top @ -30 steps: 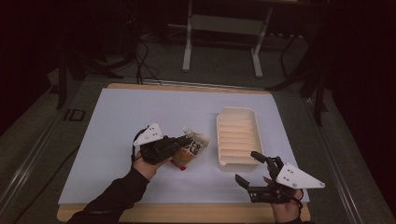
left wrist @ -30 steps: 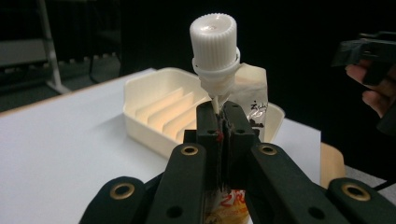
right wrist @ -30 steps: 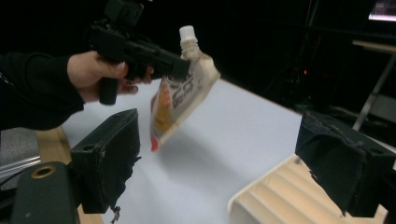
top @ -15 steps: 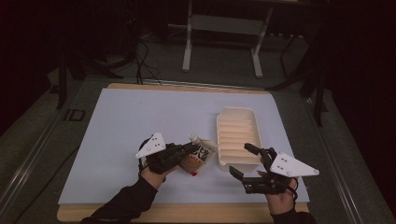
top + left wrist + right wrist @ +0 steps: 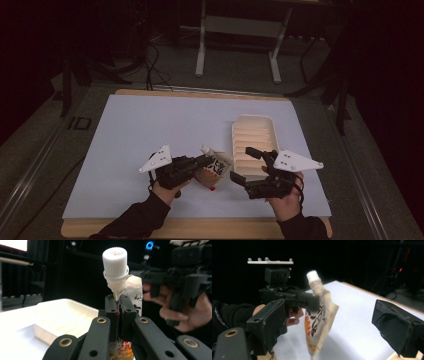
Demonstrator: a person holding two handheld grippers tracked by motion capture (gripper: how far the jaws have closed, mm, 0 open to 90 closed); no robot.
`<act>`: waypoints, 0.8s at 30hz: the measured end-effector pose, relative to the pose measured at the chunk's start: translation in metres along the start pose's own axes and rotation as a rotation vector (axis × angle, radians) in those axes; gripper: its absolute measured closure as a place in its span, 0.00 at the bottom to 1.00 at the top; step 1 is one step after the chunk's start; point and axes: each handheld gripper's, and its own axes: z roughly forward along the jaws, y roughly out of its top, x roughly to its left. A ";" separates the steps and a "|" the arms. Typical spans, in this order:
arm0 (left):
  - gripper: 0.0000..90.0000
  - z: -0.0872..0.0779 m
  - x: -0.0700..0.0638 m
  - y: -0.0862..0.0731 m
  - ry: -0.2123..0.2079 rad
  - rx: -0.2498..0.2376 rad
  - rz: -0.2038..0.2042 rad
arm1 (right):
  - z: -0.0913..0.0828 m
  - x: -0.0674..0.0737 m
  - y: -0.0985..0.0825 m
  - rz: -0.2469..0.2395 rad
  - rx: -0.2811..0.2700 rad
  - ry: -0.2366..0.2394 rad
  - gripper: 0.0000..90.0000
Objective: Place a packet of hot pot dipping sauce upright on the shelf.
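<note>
Beside the white ridged tray (image 5: pixel 252 142), on its left, a spouted pouch (image 5: pixel 212 167) with a white screw cap (image 5: pixel 115 262) is held up off the pale table mat (image 5: pixel 150 130). Left of the tray, the left gripper (image 5: pixel 200 162) has its jaws pressed together on the pouch's edge just below the spout; in the left gripper view the thin seam is pinched between the two black jaws and the cap stands above them. The pouch hangs tilted, with its cap end toward the far side of the tray and its printed lower body, dark lettering on cream with orange, toward the near side. At the near end of the tray, the right gripper (image 5: pixel 245 165) has its jaws spread wide apart with nothing between them; in the right gripper view the pouch (image 5: pixel 319 315) sits in the gap between those jaws, seemingly farther off and untouched, though depth is hard to judge there. A hand (image 5: pixel 285 197) in a dark sleeve holds the right gripper at the near right corner of the tray
</note>
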 end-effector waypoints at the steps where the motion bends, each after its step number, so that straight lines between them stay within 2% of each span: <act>1: 0.97 0.000 -0.001 0.000 -0.001 -0.003 -0.001 | 0.004 0.001 -0.001 0.013 0.000 0.007 0.12; 2: 0.97 0.000 -0.001 0.000 -0.001 -0.003 -0.001 | 0.004 0.001 -0.001 0.013 0.000 0.007 0.12; 3: 0.97 0.000 -0.002 0.001 0.001 -0.019 0.018 | 0.012 0.002 -0.003 0.043 0.002 0.020 0.15; 5: 0.97 -0.001 -0.003 0.002 0.003 -0.029 0.017 | 0.014 0.003 -0.005 0.047 -0.003 0.022 0.19; 6: 0.97 -0.001 -0.003 0.002 0.010 -0.034 0.019 | 0.016 0.004 -0.005 0.040 0.005 0.024 0.25; 8: 0.97 -0.001 -0.003 0.002 0.010 -0.034 0.019 | 0.018 0.005 -0.006 0.036 0.019 0.011 0.25; 9: 0.97 -0.001 -0.004 0.001 0.005 -0.038 0.029 | 0.021 0.005 -0.006 0.058 0.037 0.018 0.48; 11: 0.97 -0.001 -0.004 0.000 0.008 -0.040 0.028 | 0.024 0.004 -0.006 0.063 0.042 0.029 0.60; 12: 0.97 -0.001 -0.003 0.000 0.003 -0.036 0.028 | 0.025 0.004 -0.007 0.070 0.047 0.041 0.63; 13: 0.97 -0.001 -0.003 0.000 0.003 -0.036 0.028 | 0.025 0.004 -0.007 0.070 0.047 0.041 0.63; 14: 0.97 -0.001 -0.003 0.000 0.003 -0.036 0.028 | 0.025 0.005 -0.007 0.073 0.043 0.037 0.67; 15: 0.97 0.000 -0.003 -0.002 0.002 -0.034 0.032 | 0.027 0.005 -0.007 0.075 0.052 0.038 0.76; 17: 0.97 0.000 -0.002 -0.002 -0.003 -0.035 0.033 | 0.026 0.005 -0.006 0.068 0.049 0.033 0.87; 20: 0.97 0.001 -0.002 -0.001 -0.009 -0.021 0.041 | 0.025 0.003 -0.004 0.068 0.059 0.043 0.93; 21: 0.97 0.001 0.000 -0.001 -0.018 -0.022 0.042 | 0.025 0.001 -0.001 0.066 0.079 0.055 0.95; 24: 0.96 0.001 0.002 0.000 -0.036 -0.010 0.031 | 0.025 -0.001 0.002 0.067 0.093 0.069 0.97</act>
